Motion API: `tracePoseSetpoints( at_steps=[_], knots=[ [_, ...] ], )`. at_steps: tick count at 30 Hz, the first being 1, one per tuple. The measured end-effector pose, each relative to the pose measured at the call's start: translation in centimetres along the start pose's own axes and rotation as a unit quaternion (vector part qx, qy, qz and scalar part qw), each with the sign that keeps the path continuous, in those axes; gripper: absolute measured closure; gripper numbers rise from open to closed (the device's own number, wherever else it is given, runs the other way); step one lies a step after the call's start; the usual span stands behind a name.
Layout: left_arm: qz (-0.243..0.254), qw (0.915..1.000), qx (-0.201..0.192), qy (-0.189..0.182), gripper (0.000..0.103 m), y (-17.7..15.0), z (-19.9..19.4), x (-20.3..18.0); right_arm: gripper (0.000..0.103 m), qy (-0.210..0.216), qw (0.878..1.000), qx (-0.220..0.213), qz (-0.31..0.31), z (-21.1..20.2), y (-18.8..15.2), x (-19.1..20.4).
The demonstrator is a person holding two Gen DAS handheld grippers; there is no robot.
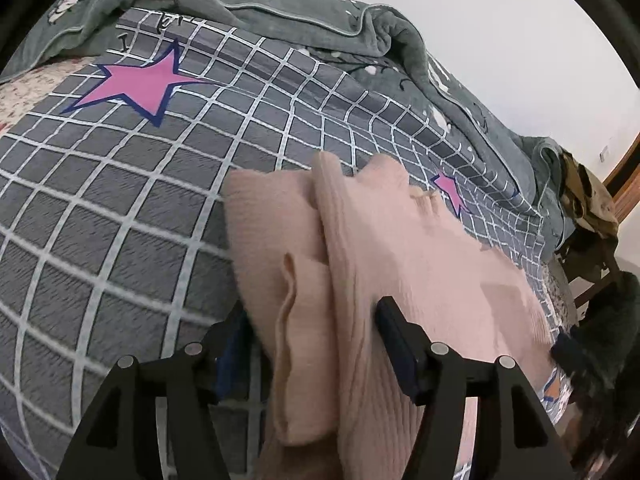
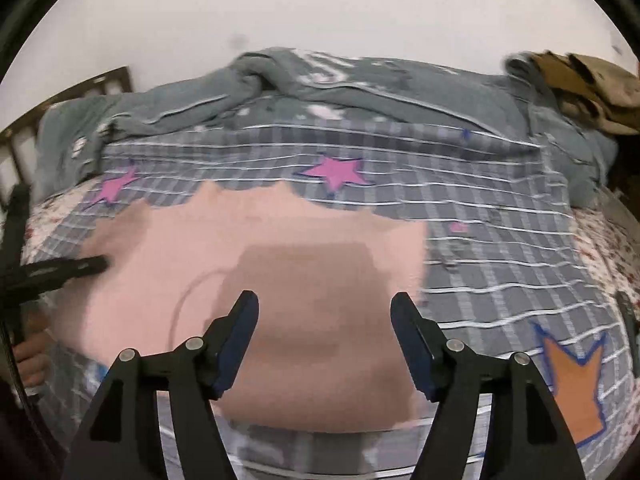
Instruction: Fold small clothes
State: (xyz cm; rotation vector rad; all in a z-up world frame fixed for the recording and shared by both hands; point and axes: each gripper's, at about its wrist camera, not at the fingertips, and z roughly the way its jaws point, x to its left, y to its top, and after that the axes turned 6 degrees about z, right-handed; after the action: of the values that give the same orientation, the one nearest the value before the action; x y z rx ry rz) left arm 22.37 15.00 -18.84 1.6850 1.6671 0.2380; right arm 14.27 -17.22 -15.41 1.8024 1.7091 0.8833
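Observation:
A small pink ribbed knit garment (image 2: 260,248) lies spread on a grey checked bedspread (image 2: 500,260) with pink stars. In the left wrist view the garment (image 1: 400,248) is bunched in folds between the fingers of my left gripper (image 1: 312,328); the jaws stand wide apart with cloth between them. The left finger is partly hidden behind the cloth. The left gripper also shows in the right wrist view (image 2: 80,266) at the garment's left edge. My right gripper (image 2: 324,320) is open and empty, hovering above the garment's near middle. The right wrist view is motion-blurred.
A rumpled grey-green blanket (image 1: 280,4) lies along the far side of the bed. A brown pile of cloth (image 2: 580,84) sits at the far right. A wooden bed frame (image 2: 24,128) shows at the left. An orange shape (image 2: 576,384) is printed near the bedspread's right front.

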Motion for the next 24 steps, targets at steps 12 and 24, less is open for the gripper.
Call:
tracePoseSetpoints(
  at_steps=[12, 24],
  knots=[
    [0.017, 0.9995, 0.01, -0.026, 0.079, 0.4, -2.4, -0.1, 0.033, -0.02, 0.999, -0.007, -0.028, 4.4, -4.5, 7.8],
    [0.024, 0.9997, -0.002, -0.008, 0.081, 2.5, -4.8, -6.6, 0.033, -0.034, 0.996, -0.051, -0.061, -3.3, -4.8, 3.6]
  ],
)
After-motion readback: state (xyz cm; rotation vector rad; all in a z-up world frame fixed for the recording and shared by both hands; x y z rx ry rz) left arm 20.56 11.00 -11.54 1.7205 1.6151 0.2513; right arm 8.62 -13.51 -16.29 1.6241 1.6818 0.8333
